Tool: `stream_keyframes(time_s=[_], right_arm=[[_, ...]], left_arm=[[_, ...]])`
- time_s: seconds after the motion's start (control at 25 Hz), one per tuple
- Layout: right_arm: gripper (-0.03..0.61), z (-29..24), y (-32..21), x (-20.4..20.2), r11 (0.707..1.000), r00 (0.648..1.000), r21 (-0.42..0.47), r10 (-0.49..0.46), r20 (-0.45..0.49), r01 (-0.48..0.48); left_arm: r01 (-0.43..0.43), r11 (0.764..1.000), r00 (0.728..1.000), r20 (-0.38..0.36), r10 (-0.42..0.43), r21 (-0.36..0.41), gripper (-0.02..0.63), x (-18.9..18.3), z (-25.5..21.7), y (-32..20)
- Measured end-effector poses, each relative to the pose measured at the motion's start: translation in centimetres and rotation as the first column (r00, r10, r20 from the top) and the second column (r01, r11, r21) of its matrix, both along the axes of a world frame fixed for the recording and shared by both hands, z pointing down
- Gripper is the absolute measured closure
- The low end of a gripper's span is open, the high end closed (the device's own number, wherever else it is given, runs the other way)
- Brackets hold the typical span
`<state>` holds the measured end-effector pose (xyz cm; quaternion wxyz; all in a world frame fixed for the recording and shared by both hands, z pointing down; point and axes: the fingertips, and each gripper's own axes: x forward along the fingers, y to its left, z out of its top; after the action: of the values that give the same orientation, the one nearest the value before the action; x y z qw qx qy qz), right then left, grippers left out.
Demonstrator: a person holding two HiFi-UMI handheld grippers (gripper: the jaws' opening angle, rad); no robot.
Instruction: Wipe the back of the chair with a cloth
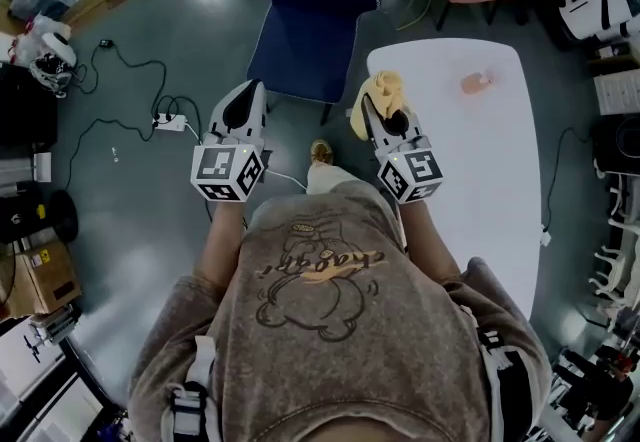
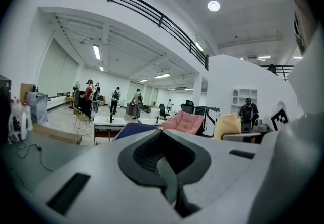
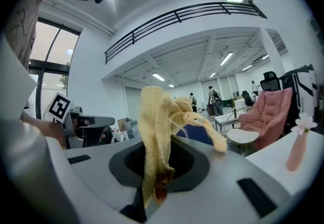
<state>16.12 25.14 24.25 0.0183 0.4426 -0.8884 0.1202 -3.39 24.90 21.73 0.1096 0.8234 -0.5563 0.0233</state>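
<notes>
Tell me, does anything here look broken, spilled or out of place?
Nothing looks spilled or broken. The one untidy thing is the loose cable snaking over the floor left of the chair to a power strip. The cloth sticks out bunched from the right tool, but it is simply gripped there.

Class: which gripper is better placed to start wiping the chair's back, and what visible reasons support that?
Right. The right gripper is shut on the yellow cloth; the left gripper is shut with nothing in it. The blue chair stands just ahead of both, so reach likely favours neither.
</notes>
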Motion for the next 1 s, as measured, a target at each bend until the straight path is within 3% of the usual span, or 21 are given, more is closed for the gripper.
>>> stream_keyframes(time_s=[0.24,0.44,0.8,1.0], right_arm=[[0.508,0.1,-8.3,2.2,1.0,1.0,-0.028,-0.011,0.014,0.011],[0.508,0.2,-11.8,2.2,0.999,1.0,-0.042,-0.01,0.028,0.011],[0.508,1.6,-16.8,1.0,0.995,0.999,-0.084,0.054,-0.004,-0.055],[0.508,2.0,-20.3,-1.8,0.993,0.996,-0.083,0.088,-0.02,-0.089]], left_arm=[[0.008,1.0,1.0,0.013,-0.008,0.0,0.604,1.8,-0.6,-7.6],[0.005,1.0,1.0,0.021,-0.005,0.005,0.606,1.9,-1.1,-10.8],[-0.052,0.999,0.998,0.027,0.052,0.008,0.606,0.0,-1.7,-17.2],[-0.116,0.993,0.992,0.044,0.115,0.011,0.605,-2.0,-1.2,-21.7]])
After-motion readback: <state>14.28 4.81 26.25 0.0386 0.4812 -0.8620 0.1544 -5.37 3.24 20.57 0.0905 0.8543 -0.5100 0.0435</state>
